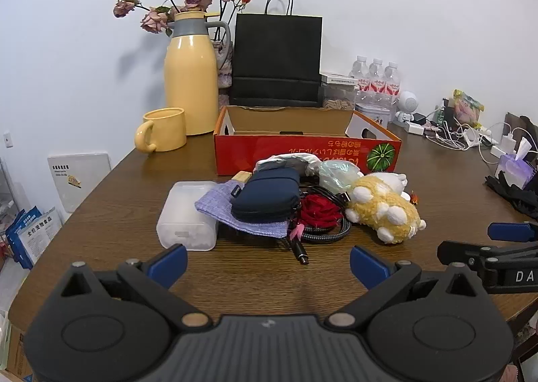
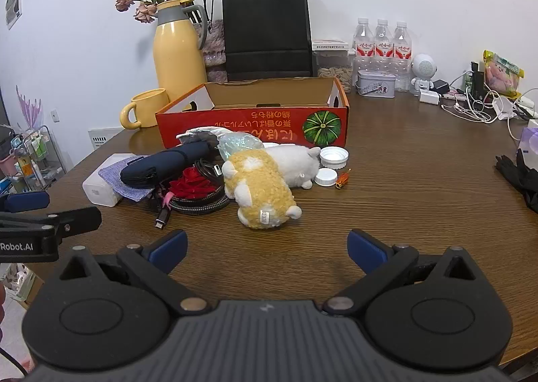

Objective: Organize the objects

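A pile of loose objects lies on the wooden table before an open red cardboard box (image 1: 302, 150) (image 2: 235, 126). The pile holds a yellow-and-white plush toy (image 1: 386, 210) (image 2: 259, 190), a navy pouch (image 1: 267, 195) (image 2: 161, 163), a purple cloth (image 1: 248, 225), a red fabric rose (image 1: 319, 210) (image 2: 193, 185), coiled cables (image 2: 198, 203), a white plastic case (image 1: 186, 215) (image 2: 99, 188) and two white lids (image 2: 333, 156). My left gripper (image 1: 268, 264) is open and empty, just short of the pile. My right gripper (image 2: 267, 249) is open and empty, near the plush toy.
A yellow jug (image 1: 190, 79) with dried roses, a yellow mug (image 1: 164, 129), a black paper bag (image 1: 277, 59) and water bottles (image 2: 383, 42) stand behind the box. Chargers and cables (image 2: 477, 106) lie at the far right, black gloves (image 2: 521, 177) at the right edge.
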Demonstrator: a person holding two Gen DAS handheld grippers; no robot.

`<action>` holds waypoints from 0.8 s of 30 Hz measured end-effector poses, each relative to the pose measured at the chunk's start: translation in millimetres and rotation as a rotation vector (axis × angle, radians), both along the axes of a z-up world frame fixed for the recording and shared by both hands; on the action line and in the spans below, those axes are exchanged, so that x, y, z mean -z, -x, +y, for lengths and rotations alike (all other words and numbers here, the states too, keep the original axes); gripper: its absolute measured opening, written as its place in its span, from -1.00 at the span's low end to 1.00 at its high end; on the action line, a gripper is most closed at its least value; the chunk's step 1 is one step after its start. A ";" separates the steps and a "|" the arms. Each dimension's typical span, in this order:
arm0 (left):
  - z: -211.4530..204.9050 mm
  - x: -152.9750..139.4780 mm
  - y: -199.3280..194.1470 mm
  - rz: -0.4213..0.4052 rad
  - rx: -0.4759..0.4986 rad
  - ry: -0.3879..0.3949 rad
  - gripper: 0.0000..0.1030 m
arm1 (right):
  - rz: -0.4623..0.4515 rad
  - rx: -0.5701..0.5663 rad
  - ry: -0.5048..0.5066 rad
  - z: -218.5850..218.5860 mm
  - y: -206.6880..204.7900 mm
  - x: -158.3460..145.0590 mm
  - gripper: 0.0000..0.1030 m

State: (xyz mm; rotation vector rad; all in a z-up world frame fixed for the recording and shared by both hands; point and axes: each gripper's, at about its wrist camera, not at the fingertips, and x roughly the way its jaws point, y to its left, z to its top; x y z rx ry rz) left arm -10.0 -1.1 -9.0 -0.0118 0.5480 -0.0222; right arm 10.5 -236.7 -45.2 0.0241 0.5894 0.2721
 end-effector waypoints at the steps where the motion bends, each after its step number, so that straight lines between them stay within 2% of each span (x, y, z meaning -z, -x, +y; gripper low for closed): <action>1: 0.0 0.0 0.1 0.000 -0.001 0.000 1.00 | 0.000 0.000 0.000 0.0 0.0 0.0 1.00; 24: 0.7 2.5 1.7 0.007 -0.003 0.001 1.00 | 0.001 -0.001 0.001 0.1 0.0 0.5 1.00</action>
